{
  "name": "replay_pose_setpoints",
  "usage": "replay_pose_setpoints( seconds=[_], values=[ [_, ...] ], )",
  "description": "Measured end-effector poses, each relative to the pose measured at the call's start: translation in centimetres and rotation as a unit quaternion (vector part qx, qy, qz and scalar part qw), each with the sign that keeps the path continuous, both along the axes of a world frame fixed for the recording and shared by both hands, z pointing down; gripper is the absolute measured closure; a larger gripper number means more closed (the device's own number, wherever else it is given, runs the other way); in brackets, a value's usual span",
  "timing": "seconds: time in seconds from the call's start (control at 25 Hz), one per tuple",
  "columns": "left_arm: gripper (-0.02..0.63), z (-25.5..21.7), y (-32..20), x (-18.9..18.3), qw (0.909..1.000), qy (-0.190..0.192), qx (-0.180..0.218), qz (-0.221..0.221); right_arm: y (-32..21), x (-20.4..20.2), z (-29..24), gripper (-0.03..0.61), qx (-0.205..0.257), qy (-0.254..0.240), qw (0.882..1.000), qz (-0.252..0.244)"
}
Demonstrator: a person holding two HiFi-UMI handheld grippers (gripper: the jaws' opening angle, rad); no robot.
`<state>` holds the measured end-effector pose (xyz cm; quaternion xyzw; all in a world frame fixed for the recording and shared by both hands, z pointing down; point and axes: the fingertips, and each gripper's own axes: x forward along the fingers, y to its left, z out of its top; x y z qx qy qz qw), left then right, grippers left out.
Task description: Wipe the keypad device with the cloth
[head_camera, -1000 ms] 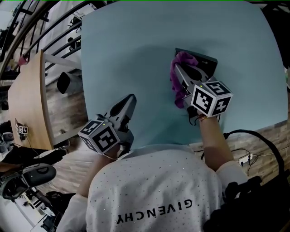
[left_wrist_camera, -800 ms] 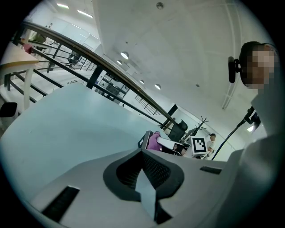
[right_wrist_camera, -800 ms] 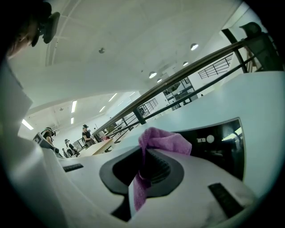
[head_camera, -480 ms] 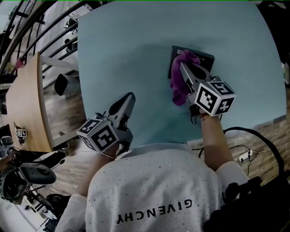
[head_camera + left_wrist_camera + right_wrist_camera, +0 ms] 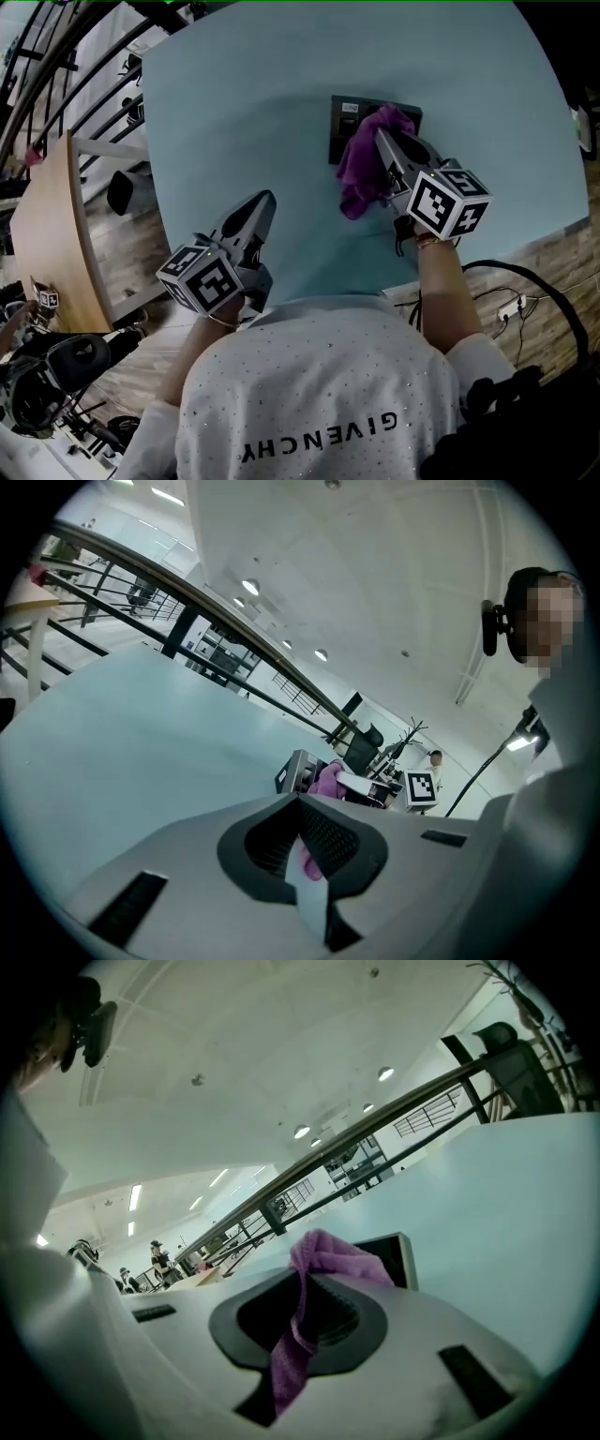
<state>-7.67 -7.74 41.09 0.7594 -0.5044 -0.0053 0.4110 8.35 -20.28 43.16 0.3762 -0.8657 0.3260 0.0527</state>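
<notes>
Purple cloth (image 5: 360,164), clamped in the right gripper (image 5: 382,139), seems mid-wipe on the keypad (image 5: 344,127); next, sweep its uncovered left side. Left gripper (image 5: 266,201) idles, jaws closed.

Cool, even indoor light falls on the table (image 5: 281,75), and we find only faint, soft shadows. Ceiling lamps (image 5: 249,587) shine toward twelve o'clock in both gripper views. Their fisheye corners go black, and the left gripper (image 5: 300,803) blurs at six o'clock.
</notes>
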Motion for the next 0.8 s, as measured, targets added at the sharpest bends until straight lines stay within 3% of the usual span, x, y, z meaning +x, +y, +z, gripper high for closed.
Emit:
replay_pose_setpoints(
  seconds=[0.8],
  values=[
    [0.606, -1.2, -2.6, 4.3, 0.9986, 0.011, 0.022, 0.047, -0.2, 6.1, 0.0, 0.554, -0.003, 0.008, 0.999, 0.046]
  ],
)
